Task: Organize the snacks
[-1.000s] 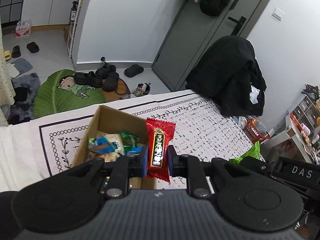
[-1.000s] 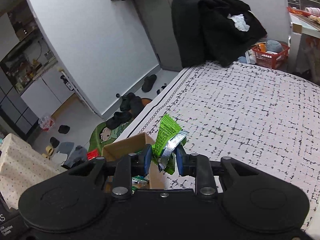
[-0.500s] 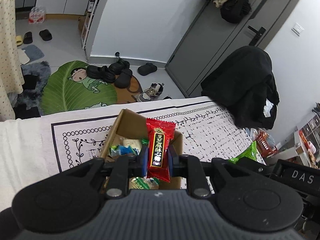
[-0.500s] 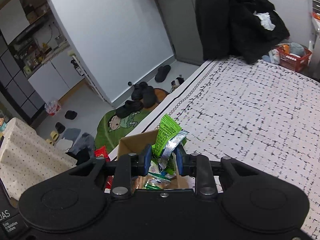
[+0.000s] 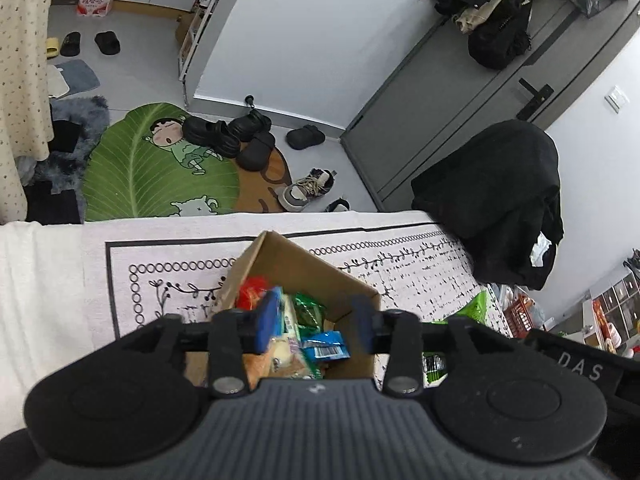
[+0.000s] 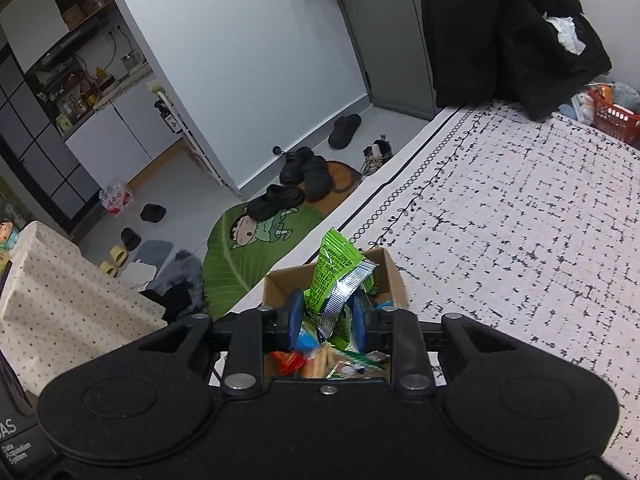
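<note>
Each black hand-held gripper (image 5: 314, 322) (image 6: 326, 316) has blue pads (image 5: 266, 320), silver screws and round side discs.

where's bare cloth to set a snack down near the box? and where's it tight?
Free: patterned tablecloth right of the cardboard box, up to the black coat; also the cloth left of the box, inside its printed border. Tight: the box itself, packed with wrappers, with the left tool and right tool both over it, the right gripping a green packet.
</note>
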The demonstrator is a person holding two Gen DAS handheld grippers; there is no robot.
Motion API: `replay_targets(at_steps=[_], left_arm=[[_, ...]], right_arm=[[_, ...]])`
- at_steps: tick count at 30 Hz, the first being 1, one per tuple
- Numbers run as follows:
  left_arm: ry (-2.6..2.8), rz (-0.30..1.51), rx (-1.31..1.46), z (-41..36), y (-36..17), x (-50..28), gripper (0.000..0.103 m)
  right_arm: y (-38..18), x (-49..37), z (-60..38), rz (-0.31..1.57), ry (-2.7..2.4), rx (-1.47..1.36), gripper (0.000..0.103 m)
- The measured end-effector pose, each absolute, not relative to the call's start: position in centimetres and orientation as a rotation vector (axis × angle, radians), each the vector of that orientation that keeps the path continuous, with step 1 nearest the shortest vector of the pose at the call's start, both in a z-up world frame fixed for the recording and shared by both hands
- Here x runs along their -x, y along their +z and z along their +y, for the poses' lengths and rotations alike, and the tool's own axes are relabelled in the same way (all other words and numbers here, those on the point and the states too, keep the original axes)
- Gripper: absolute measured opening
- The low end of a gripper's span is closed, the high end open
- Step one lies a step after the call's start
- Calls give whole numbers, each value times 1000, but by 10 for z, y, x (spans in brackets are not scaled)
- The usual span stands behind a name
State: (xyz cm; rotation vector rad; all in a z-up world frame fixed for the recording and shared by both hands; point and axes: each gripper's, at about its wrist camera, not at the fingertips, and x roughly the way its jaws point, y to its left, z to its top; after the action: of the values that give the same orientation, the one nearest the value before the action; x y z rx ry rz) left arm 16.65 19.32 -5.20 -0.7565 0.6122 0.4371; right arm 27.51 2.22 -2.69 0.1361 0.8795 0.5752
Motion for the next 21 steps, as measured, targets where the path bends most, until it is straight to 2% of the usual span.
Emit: replay_targets(at_steps=[3,6,8,11,17,21], left_arm=[[457,616,753,198,-51,-161,64],[477,625,755,203,-52,-156,71],[488,630,755,205,-52,-153,74],[501,633,755,207,-50,-148,78],[504,637,739,202,-44,-143,80],[490,641,722,194,-38,-139,86]], right_arm=[[-28,-278,28,890,588,-152,28],[-29,-278,32,895,600,-162,32],[-29,-278,32,896,592,-166,36],[-27,-276,28,890,578,-175,49],[-20,-266,14,874,568,-173,52],[-14,-258,1,860,558,-169,61]])
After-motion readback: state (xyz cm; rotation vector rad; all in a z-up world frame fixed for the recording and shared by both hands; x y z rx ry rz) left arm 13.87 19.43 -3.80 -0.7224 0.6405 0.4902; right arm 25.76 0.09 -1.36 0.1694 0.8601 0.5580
